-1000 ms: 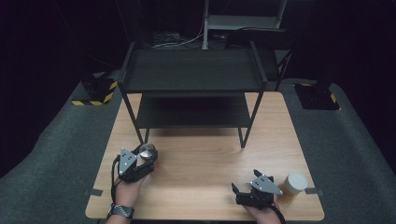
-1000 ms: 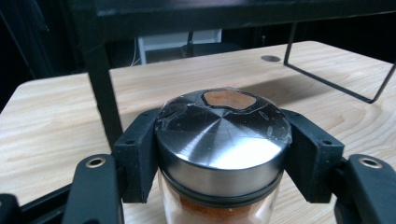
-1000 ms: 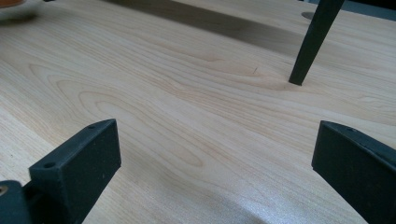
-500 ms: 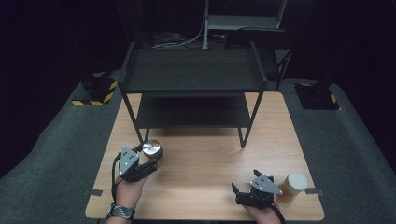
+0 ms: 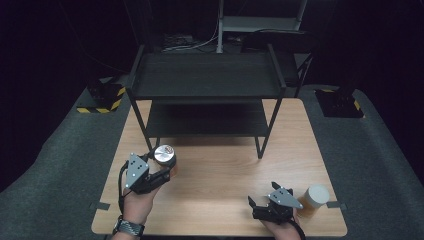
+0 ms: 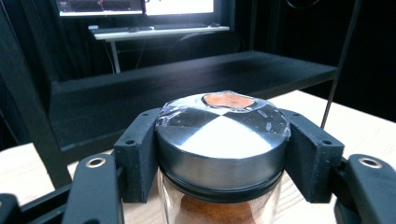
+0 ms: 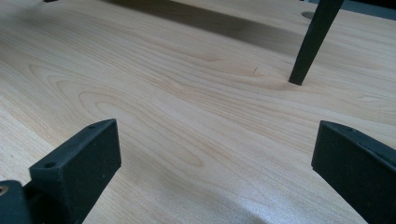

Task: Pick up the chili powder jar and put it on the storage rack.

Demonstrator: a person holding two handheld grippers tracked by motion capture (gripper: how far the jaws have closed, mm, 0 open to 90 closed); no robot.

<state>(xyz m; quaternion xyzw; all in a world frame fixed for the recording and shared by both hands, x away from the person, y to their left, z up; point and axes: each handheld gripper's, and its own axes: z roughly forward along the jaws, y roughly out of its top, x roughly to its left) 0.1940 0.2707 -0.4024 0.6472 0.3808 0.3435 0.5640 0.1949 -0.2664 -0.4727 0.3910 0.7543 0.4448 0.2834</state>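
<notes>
We hold a clear glass jar with a round silver metal lid (image 5: pixel 164 155) in our left gripper (image 5: pixel 161 167), at about eight o'clock on the pale wooden desk (image 5: pixel 220 165). In the left gripper view the two black pads (image 6: pixel 140 154) press against opposite sides of the lid (image 6: pixel 223 140), so this gripper is clamped on the jar. Reddish-brown powder shows through the glass below the lid, and a patch of the same colour sits on the lid's top under a crinkled clear film. The jar stands upright between the pads, in front of the black two-tier metal shelf (image 5: pixel 207 80), whose lower tier lies at twelve o'clock from it.

Our right gripper (image 5: pixel 257 206) rests low at about five o'clock on the desk, its jaws standing wide apart with nothing between them. In the right gripper view bare wood grain (image 7: pixel 187 116) lies between the jaws, and one black leg of the shelf (image 7: pixel 310 42) meets the desk at one o'clock. Just beside the right hand, at its three o'clock, stands a cylindrical container with a white lid and tan body (image 5: pixel 315 197), apart from the gripper's jaws.
</notes>
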